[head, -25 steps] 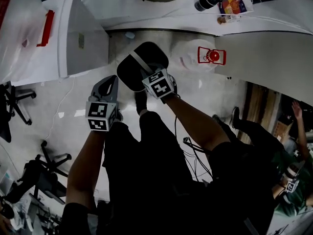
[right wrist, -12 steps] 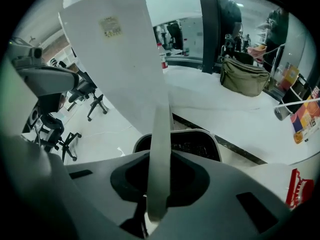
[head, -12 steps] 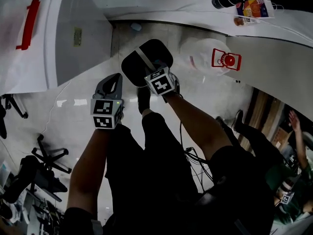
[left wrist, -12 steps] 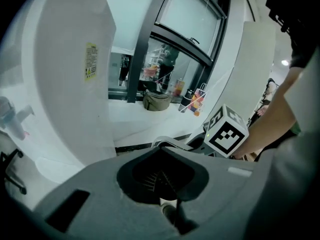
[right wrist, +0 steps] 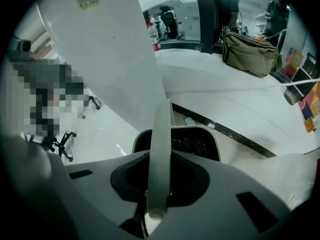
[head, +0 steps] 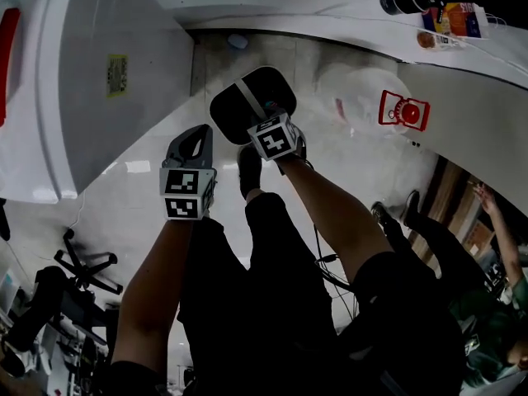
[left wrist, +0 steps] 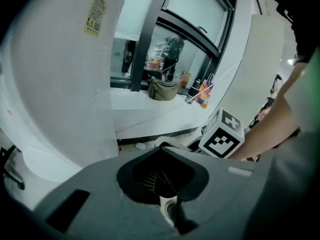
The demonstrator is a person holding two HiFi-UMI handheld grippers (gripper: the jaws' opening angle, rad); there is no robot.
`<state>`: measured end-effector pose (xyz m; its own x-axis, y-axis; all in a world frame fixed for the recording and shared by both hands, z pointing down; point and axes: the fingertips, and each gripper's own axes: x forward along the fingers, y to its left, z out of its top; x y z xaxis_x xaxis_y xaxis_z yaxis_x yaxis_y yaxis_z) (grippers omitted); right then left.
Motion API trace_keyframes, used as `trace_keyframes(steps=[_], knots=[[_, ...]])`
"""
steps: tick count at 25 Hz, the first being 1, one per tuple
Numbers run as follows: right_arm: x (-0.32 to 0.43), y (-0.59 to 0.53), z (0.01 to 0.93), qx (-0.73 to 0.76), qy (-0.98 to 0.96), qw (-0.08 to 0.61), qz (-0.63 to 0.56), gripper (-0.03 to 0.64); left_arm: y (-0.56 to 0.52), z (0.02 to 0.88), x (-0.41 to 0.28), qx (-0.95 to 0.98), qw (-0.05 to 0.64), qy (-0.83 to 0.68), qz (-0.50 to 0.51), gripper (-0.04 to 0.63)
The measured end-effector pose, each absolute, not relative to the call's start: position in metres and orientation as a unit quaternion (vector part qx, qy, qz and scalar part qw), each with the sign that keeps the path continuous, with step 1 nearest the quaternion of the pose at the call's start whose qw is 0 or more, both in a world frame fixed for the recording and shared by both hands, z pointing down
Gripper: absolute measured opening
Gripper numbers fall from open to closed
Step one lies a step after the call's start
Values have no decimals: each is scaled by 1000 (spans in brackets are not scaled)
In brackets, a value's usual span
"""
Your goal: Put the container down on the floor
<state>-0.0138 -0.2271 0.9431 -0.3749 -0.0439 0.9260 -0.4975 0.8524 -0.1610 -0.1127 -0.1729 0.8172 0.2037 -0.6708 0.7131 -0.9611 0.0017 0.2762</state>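
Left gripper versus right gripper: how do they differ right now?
The right gripper is clamped on the handle of the container; the left gripper has its jaws together on nothing. The right gripper sits over the container; the left gripper hangs beside it, apart. Both point down toward the floor.

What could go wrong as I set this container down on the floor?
1. The container hangs only by its thin handle in the right gripper, so it could swing or tip when it touches the floor.
2. In the head view your shoe looks close beside it, so it may land on your foot.
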Motion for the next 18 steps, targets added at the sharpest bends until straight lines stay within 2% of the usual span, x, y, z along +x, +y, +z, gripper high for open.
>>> trace_keyframes(steps=[11, 18], knots=[[-28, -231, 1001, 168, -797, 540, 214, 51, -175, 857, -117, 676, 379, -601, 196, 9], [-48, -243, 1005, 180, -814, 511, 211, 49, -171, 877, -116, 673, 387, -597, 200, 9]])
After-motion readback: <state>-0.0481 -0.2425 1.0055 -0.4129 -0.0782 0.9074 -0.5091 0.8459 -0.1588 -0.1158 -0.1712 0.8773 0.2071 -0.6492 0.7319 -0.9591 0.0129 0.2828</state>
